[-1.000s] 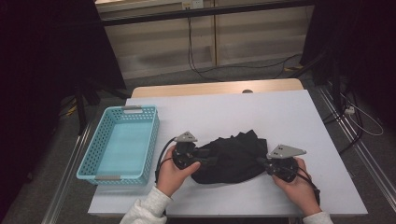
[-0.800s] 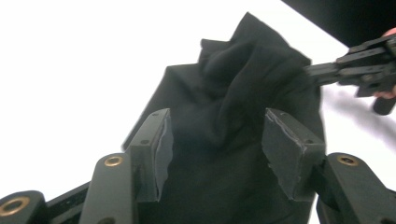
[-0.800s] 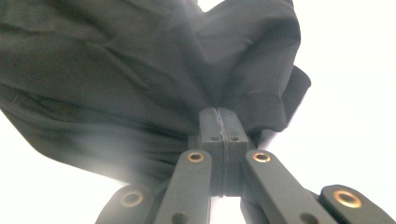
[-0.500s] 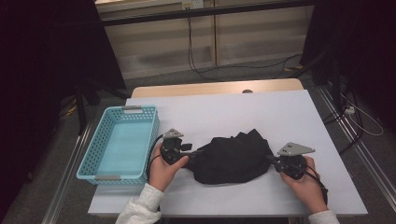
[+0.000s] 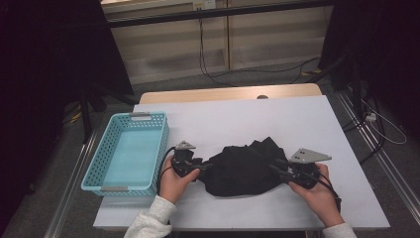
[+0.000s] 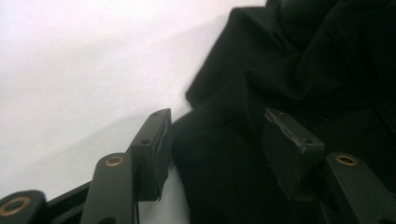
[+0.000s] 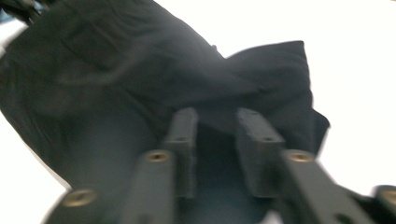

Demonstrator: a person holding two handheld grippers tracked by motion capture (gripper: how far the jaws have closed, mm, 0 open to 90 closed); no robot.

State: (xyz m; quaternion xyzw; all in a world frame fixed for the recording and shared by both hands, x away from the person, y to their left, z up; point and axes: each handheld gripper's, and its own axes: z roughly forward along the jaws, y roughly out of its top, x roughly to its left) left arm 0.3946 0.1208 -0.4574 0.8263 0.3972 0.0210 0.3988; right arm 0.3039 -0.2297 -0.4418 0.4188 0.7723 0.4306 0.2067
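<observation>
A crumpled black cloth [image 5: 247, 166] lies on the white table [image 5: 247, 119] near its front edge. My left gripper [image 5: 202, 166] is at the cloth's left end. Its jaws have just been closing and still stand apart, with a fold of the cloth [image 6: 303, 56] between the pads of the left gripper [image 6: 217, 126]. My right gripper [image 5: 276, 169] is at the cloth's right end. Its jaws have just been opening. In the right gripper view a gap shows between the pads of the right gripper [image 7: 217, 119], with the cloth [image 7: 140, 70] lying slack under them.
A light blue plastic basket [image 5: 163, 144] stands at the table's left edge with nothing in it. Bare white tabletop stretches behind the cloth. Cables run on the floor beyond the table, and rails run along both its sides.
The left gripper drew a little to the left and now sits low at the cloth's left edge. The right hand has hardly moved. The cloth's left end looks pulled out slightly.
</observation>
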